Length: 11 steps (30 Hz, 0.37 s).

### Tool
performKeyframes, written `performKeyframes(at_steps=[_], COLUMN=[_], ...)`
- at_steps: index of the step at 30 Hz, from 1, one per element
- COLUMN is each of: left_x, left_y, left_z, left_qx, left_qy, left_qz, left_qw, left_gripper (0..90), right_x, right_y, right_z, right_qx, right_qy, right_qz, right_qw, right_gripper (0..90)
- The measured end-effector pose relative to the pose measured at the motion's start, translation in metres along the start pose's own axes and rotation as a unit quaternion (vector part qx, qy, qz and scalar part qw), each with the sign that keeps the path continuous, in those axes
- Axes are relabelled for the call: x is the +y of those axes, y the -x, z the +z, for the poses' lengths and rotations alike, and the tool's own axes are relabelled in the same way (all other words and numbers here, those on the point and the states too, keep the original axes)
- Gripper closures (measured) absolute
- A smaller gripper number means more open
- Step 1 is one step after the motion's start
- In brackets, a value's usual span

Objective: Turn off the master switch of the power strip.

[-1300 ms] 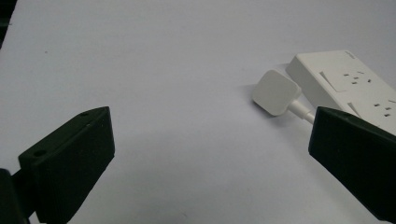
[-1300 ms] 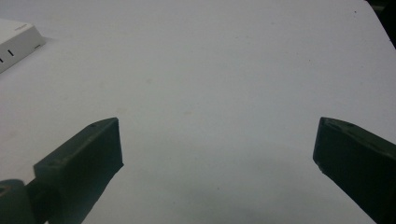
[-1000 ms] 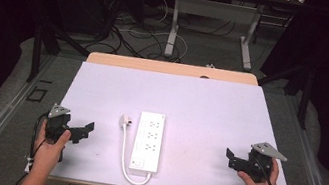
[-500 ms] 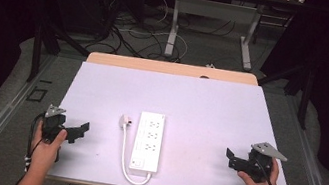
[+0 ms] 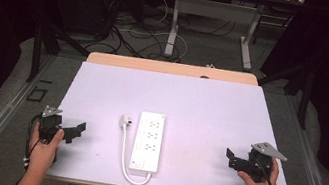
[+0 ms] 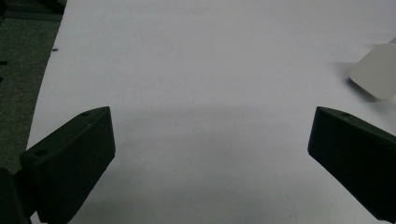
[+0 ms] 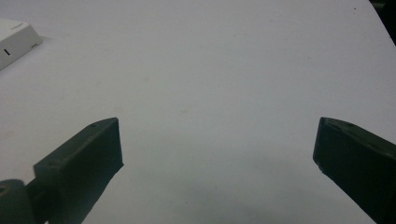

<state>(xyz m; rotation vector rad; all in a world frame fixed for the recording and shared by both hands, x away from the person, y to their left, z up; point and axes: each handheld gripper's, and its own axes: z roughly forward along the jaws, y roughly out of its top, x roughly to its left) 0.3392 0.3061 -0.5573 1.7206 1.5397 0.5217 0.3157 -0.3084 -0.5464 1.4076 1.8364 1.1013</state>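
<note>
Power strip (image 5: 148, 141), just the one, white, lies flat near the middle of the desk (image 5: 210, 110), a bit toward the person's edge, with its long side running away from the person. I count three rows of outlets on it, and there's some small marking at the near end that's too tiny to read, so no brand I can make out. One white cord (image 5: 124, 159) loops out from its near end, curls round to the left and runs up to a single white plug (image 5: 124, 121) lying just beside the strip's far left corner. Going left to right: the left gripper (image 5: 76, 129) sits low at the desk's left edge, held in the left hand (image 5: 44, 146) with the forearm coming in from the bottom, pointing right toward the strip, jaws spread wide with only bare desk between them. Over on the far right, the right gripper (image 5: 230, 158) is held in the right hand (image 5: 257, 176) near the right edge, pointing left, jaws also wide apart over bare desk. Both are well apart from the strip.
</note>
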Motion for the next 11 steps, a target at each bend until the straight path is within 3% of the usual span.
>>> performKeyframes(at_steps=[11], left_x=[-0.0003], left_y=[-0.0001], left_z=[0.0], left_qx=[0.008], left_qy=[0.004], left_qz=[-0.001], left_qw=[1.0], left_gripper=[1.5], right_x=[0.0004], right_y=[0.0004], right_z=[0.0008], right_qx=[0.004], right_qy=[-0.004], right_qz=[0.0], right_qw=[1.0], right_gripper=[0.9])
